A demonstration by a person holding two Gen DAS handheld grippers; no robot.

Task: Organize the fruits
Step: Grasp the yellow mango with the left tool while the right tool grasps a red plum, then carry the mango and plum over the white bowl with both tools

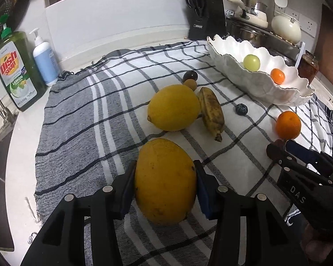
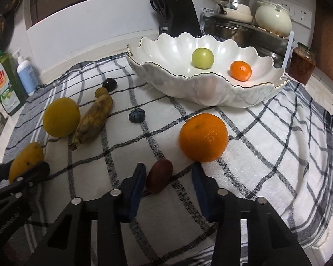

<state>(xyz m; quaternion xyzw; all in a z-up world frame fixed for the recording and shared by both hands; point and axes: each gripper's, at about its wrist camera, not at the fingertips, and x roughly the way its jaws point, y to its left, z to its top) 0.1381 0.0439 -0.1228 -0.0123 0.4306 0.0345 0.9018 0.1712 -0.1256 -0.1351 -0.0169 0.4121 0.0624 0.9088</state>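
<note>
My left gripper (image 1: pixel 165 168) is shut on a big yellow mango (image 1: pixel 165 181), its blue pads pressing both sides just above the checked cloth (image 1: pixel 77 122). In the right wrist view, a small dark red fruit (image 2: pixel 159 178) lies on the cloth between the fingers of my right gripper (image 2: pixel 169 170). The jaws are open, with a gap on the fruit's right side. An orange (image 2: pixel 203 137) sits just beyond. A white scalloped bowl (image 2: pixel 202 93) holds a green fruit (image 2: pixel 202 58) and a tangerine (image 2: pixel 240 70).
On the cloth lie a lemon (image 1: pixel 173 107), a spotted banana (image 1: pixel 211 113), a blueberry (image 1: pixel 241 109), a dark plum (image 1: pixel 190 75) and a small brown fruit (image 1: pixel 190 84). Dish soap (image 1: pixel 16 71) and a pump bottle (image 1: pixel 44 64) stand at left. A knife block (image 1: pixel 207 17), pots and a jar (image 1: pixel 308 66) line the back.
</note>
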